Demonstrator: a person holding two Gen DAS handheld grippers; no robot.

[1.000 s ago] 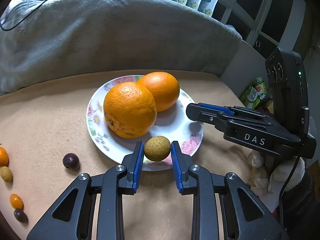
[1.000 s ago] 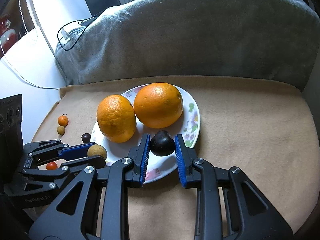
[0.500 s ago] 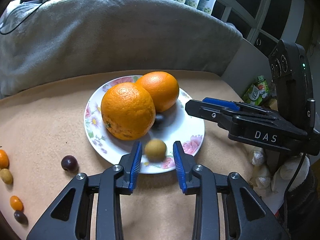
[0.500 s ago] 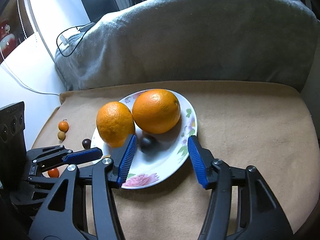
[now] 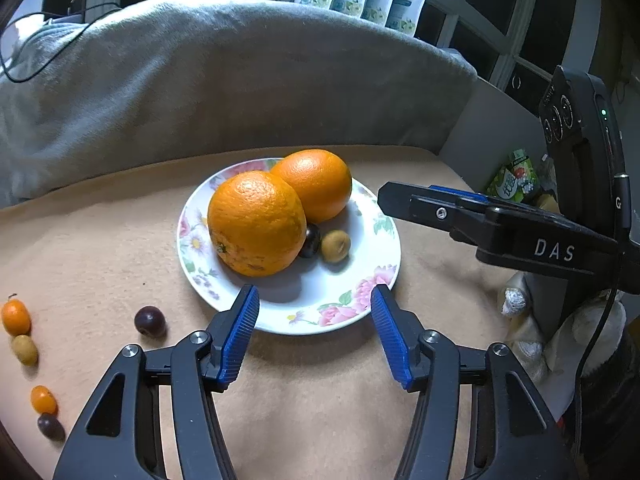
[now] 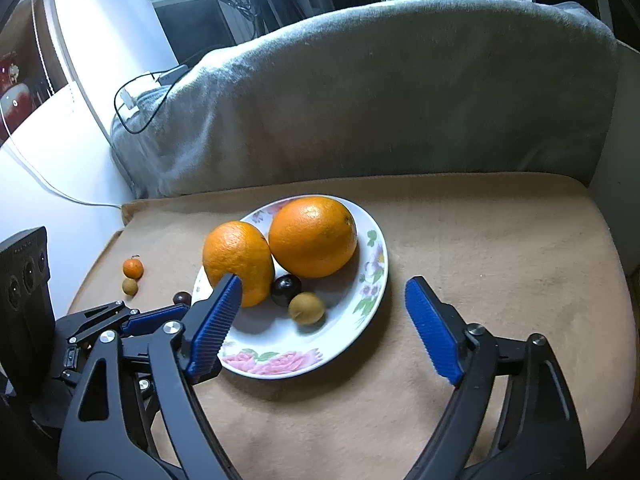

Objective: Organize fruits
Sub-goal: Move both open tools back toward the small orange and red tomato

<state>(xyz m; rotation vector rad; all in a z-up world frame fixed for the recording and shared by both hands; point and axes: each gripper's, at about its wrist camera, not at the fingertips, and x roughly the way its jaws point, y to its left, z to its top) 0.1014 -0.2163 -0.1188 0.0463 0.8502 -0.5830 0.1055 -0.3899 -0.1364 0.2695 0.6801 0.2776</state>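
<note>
A flowered white plate [image 5: 360, 280] [image 6: 352, 332] holds two oranges [image 5: 256, 222] [image 6: 312, 236], a dark plum [image 5: 311, 241] [image 6: 285, 289] and a small brown fruit [image 5: 335, 245] [image 6: 306, 308]. My left gripper [image 5: 314, 320] is open and empty over the plate's near rim. My right gripper [image 6: 324, 312] is open and empty, just above the plate's near side; it shows from the side in the left wrist view [image 5: 440, 204]. Loose small fruits lie on the beige cushion left of the plate: a plum [image 5: 149, 321], orange ones [image 5: 16, 316] [image 6: 133, 268] and a brown one [image 5: 25, 349].
A grey blanket-covered backrest [image 5: 240, 80] rises behind the beige cushion [image 6: 500, 248]. A cable and charger [image 6: 128, 100] lie on the blanket at the left. A green packet [image 5: 514, 178] sits beyond the cushion's right edge.
Both grippers opened and drew back. The brown fruit left my left gripper and the dark plum left my right gripper; both now lie on the plate beside the oranges.
</note>
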